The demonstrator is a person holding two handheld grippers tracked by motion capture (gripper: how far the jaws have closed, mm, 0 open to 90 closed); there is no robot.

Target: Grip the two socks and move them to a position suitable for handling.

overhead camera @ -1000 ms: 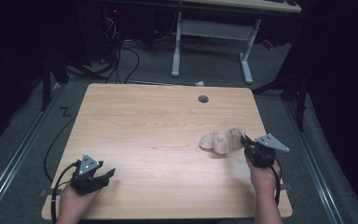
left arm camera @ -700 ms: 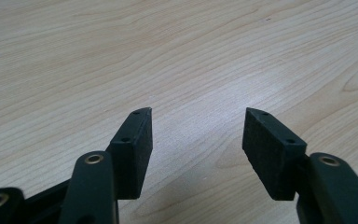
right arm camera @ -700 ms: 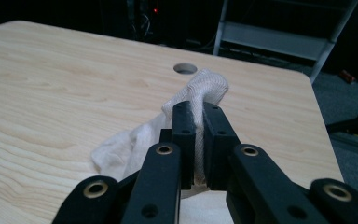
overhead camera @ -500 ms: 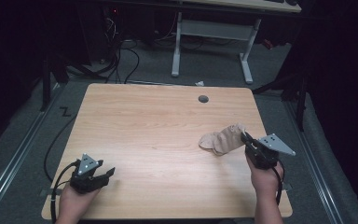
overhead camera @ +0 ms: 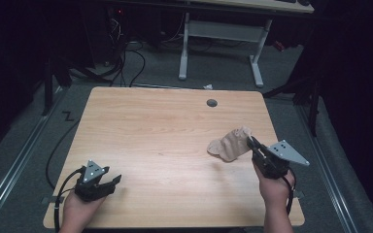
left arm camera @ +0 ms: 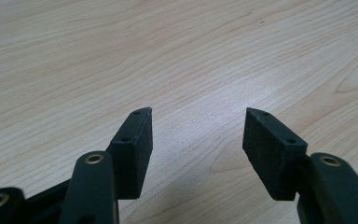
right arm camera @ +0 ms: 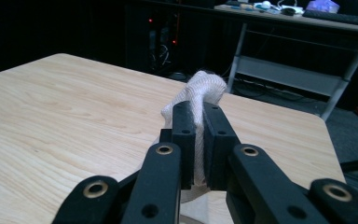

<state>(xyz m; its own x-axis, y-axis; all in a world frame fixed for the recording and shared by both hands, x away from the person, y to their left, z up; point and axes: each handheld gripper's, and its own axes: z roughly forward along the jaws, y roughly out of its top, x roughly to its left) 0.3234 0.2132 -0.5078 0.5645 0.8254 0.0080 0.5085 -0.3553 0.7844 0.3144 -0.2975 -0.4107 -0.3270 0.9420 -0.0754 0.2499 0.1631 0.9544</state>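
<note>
we have the right tongs [overhead camera: 250, 141] pinching a beige knitted sock [overhead camera: 230, 144] by 1 end, at the right side of the wooden surface [overhead camera: 165, 126]. in the right gripper view the 2 jaws are pressed together with a fold of the sock [right arm camera: 196, 100] squeezed between them, and the loose top of the fabric bulges above the pads. in the high view the gripped end looks raised while the far end rests on the surface.

the left tongs [overhead camera: 111, 181] sit at the near left corner, well apart from the sock, spread wide with nothing between them; the left gripper view has bare wood grain [left arm camera: 177, 60] beneath the 2 pads.

we judge the step in hand to be lifting or dragging the sock. to do it well, we would keep the pinch firm, since only a thin fold is caught and knit fabric can slip out. we would move slowly so the trailing end does not snag, and bring the left tongs across to take the free end if the sock needs straightening.

we see no containers on the surface; only a small round grommet [overhead camera: 211, 103] sits near the far edge.
</note>
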